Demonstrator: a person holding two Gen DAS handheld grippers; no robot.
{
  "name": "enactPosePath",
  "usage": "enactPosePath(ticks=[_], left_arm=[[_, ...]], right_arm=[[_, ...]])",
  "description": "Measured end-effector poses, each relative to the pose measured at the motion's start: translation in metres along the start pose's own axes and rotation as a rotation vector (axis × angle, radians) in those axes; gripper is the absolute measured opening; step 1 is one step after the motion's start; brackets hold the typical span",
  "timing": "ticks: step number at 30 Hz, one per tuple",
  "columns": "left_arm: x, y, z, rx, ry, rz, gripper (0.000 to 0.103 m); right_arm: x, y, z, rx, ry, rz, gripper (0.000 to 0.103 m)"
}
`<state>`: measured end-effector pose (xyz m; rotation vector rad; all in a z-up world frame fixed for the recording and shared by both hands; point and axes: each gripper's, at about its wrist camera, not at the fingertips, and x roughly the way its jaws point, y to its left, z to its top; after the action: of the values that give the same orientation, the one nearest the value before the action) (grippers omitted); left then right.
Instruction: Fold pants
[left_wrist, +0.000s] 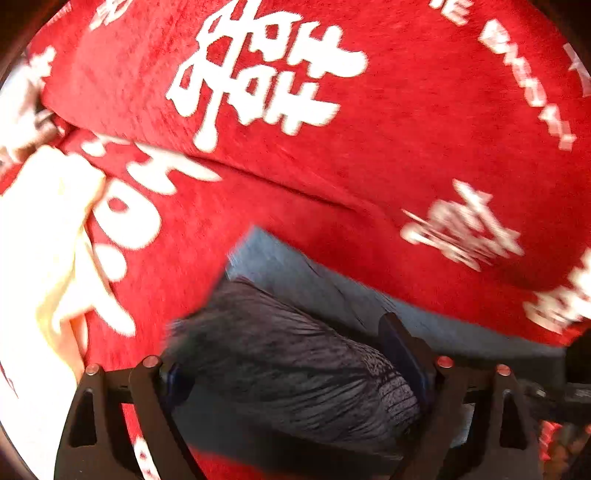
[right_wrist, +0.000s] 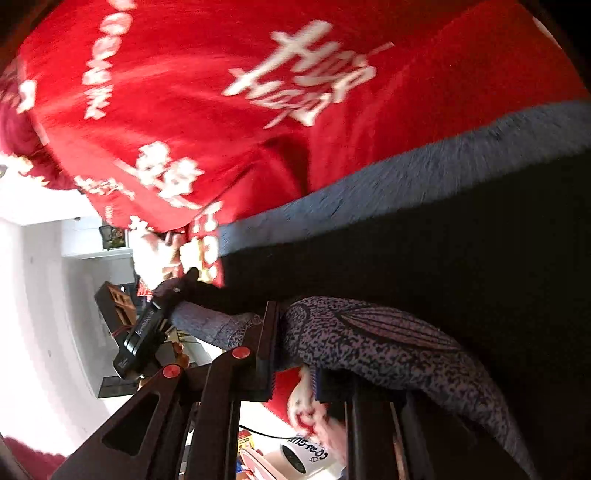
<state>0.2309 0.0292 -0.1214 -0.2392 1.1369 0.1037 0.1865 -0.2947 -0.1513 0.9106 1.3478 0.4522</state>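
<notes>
The pants are grey speckled knit with a ribbed band. In the left wrist view my left gripper is shut on a bunched part of them, held above a red blanket with white characters. In the right wrist view my right gripper is shut on another part of the pants, which drape to the right over the fingers. The other gripper shows at the left, holding the same cloth.
The red blanket fills most of both views. A pale yellow cloth lies at the left. A grey-blue strip and a dark surface sit below it. A white mug and a brown box sit low.
</notes>
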Motion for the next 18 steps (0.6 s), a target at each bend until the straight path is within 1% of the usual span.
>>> enactPosePath(ticks=[2, 3, 5, 7, 9, 10, 11, 12, 13, 16, 18], left_arm=[[0.033, 0.005, 0.002, -0.026, 0.036, 0.056, 0.09], [0.049, 0.006, 0.004, -0.039, 0.052, 0.091, 0.09], [0.061, 0.007, 0.003, -0.039, 0.069, 0.135, 0.09], [0.058, 0.004, 0.005, -0.028, 0.071, 0.147, 0.09], [0.043, 0.007, 0.009, -0.014, 0.072, 0.145, 0.09], [0.029, 0.011, 0.012, -0.012, 0.056, 0.14, 0.09], [0.017, 0.013, 0.013, -0.012, 0.044, 0.135, 0.09], [0.005, 0.017, 0.015, -0.01, 0.03, 0.135, 0.09], [-0.008, 0.019, 0.016, -0.002, 0.015, 0.14, 0.09], [-0.032, 0.02, 0.012, 0.031, -0.002, 0.15, 0.09], [-0.036, 0.017, 0.004, 0.036, 0.013, 0.139, 0.09]], right_arm=[[0.016, -0.012, 0.023, 0.01, 0.022, -0.017, 0.017], [0.025, -0.016, 0.034, 0.007, 0.033, -0.039, 0.017], [0.038, -0.026, 0.043, 0.02, 0.059, -0.076, 0.017], [0.04, -0.023, 0.048, 0.011, 0.068, -0.093, 0.017], [0.034, -0.012, 0.044, -0.012, 0.082, -0.103, 0.022], [0.029, -0.008, 0.04, -0.024, 0.085, -0.105, 0.033], [0.022, -0.002, 0.036, -0.041, 0.081, -0.116, 0.05], [0.012, 0.005, 0.031, -0.053, 0.071, -0.117, 0.06], [0.007, 0.007, 0.028, -0.056, 0.062, -0.107, 0.066], [-0.014, 0.027, 0.008, -0.111, 0.027, -0.064, 0.066], [-0.018, 0.042, -0.007, -0.203, 0.029, -0.081, 0.054]])
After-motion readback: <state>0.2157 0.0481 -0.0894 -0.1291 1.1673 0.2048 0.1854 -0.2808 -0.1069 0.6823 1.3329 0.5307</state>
